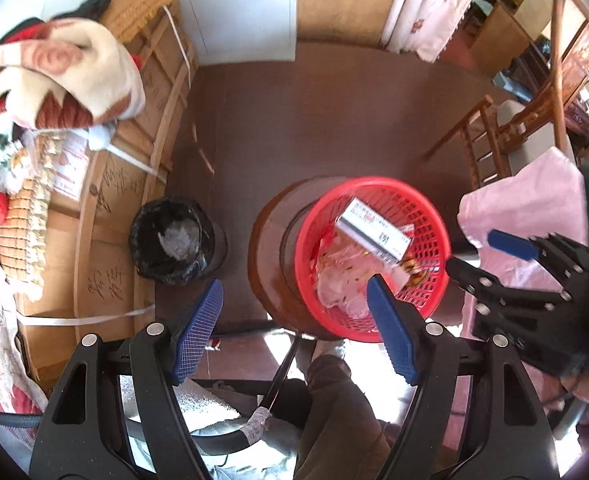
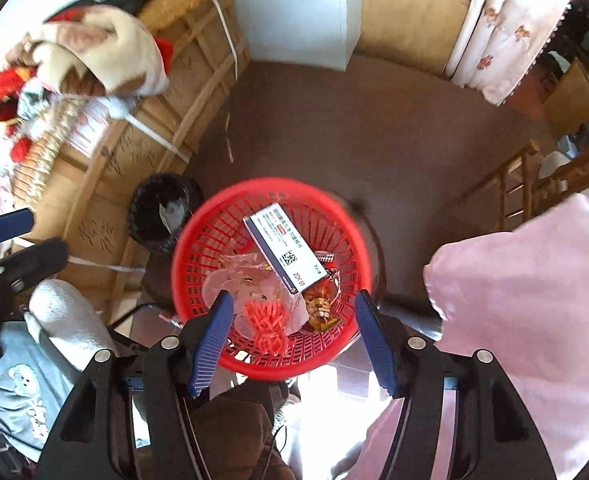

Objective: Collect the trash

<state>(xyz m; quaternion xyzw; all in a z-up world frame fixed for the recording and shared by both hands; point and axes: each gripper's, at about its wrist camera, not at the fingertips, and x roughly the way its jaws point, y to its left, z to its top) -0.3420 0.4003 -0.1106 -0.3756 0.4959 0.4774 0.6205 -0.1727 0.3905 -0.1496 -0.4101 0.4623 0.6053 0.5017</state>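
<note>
A red plastic basket [image 1: 422, 216] holds trash: a white box [image 1: 372, 232], clear wrappers and a snack packet. It sits on a round brown stool [image 1: 266, 240]. In the right wrist view the red basket [image 2: 198, 240] lies between and just beyond my right gripper's open blue pads [image 2: 210, 340], with the box [image 2: 284, 250] and wrappers inside. My left gripper [image 1: 294, 328] is open and empty, above the floor left of the basket. My right gripper [image 2: 290, 340] is open. A black-lined bin [image 1: 172, 238] stands on the floor at the left.
Cardboard crates [image 1: 126, 184] with a blanket [image 1: 66, 76] on top line the left side. A wooden chair [image 1: 506, 128] and pink cloth [image 1: 534, 208] are at the right. The bin also shows in the right wrist view [image 2: 158, 208]. Brown floor [image 1: 314, 112] stretches ahead.
</note>
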